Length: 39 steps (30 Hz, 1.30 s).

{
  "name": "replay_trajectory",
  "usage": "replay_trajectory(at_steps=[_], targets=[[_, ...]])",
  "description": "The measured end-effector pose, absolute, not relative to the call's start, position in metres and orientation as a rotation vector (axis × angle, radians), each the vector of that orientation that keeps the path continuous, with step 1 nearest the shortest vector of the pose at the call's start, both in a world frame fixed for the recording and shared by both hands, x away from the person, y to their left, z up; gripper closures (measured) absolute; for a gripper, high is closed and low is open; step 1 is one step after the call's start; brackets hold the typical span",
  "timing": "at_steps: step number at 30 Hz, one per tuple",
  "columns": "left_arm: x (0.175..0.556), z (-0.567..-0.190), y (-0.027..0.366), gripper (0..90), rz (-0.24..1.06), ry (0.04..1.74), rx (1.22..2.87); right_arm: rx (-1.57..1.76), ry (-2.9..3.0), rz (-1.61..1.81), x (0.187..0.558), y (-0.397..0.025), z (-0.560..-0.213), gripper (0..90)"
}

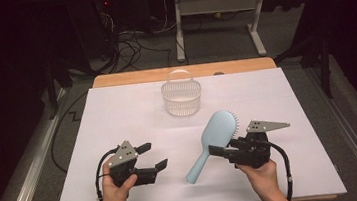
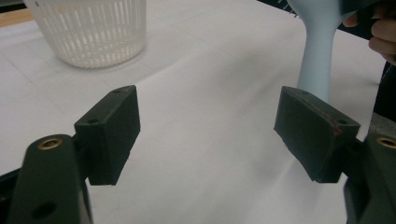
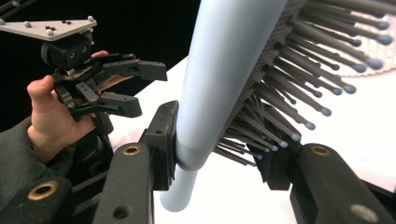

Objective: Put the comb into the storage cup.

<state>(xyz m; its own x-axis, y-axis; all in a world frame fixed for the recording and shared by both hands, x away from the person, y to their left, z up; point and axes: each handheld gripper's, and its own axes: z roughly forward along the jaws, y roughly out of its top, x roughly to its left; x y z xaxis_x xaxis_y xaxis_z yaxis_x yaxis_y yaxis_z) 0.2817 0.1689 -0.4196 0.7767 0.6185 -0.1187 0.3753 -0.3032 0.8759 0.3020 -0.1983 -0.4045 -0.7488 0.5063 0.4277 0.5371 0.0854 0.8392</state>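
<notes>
Closest to my lens in the right gripper view is the light-blue hairbrush (image 3: 224, 70), clamped at the neck where head meets handle: one jaw presses the smooth back, the other sits among the grey bristles. From there I go down in size.

The white sheet (image 1: 118, 117) covers nearly the whole wooden table (image 1: 134, 78), whose far edge shows as a bare strip.

In the high view I see the hairbrush (image 1: 214, 138) tilted over the right half of the sheet, its head pointing toward the far side, its handle end toward the near edge. I cannot tell whether the handle tip touches the sheet.

The white slotted basket (image 1: 181, 96) stands upright near the far middle of the sheet, well apart from the brush, its handle arched over it.

My right gripper (image 1: 220, 151) is clenched on the brush, held in the person's right hand (image 1: 259, 172).

My left gripper (image 1: 153, 157) is in the left hand (image 1: 117, 185), over the near left of the sheet, jaws spread wide with nothing between them.
</notes>
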Motion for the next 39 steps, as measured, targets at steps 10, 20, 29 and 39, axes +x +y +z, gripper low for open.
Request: replay_trajectory(at_steps=[10,20,29,39], targets=[[0.28,-0.42,0.2,23.4,0.327,0.819,1.9,-1.132,-2.303,-1.794,0.305,-0.206,-0.402,56.3],[0.279,-0.425,0.226,22.9,0.38,0.879,1.878,-1.166,-2.321,-1.789,0.308,-0.214,-0.397,56.4],[0.278,-0.434,0.24,22.5,0.423,0.94,1.866,-1.195,-2.327,-1.788,0.311,-0.221,-0.394,56.3],[0.279,-0.442,0.252,22.5,0.433,0.977,1.809,-1.231,-2.333,-1.788,0.315,-0.229,-0.39,56.3]])
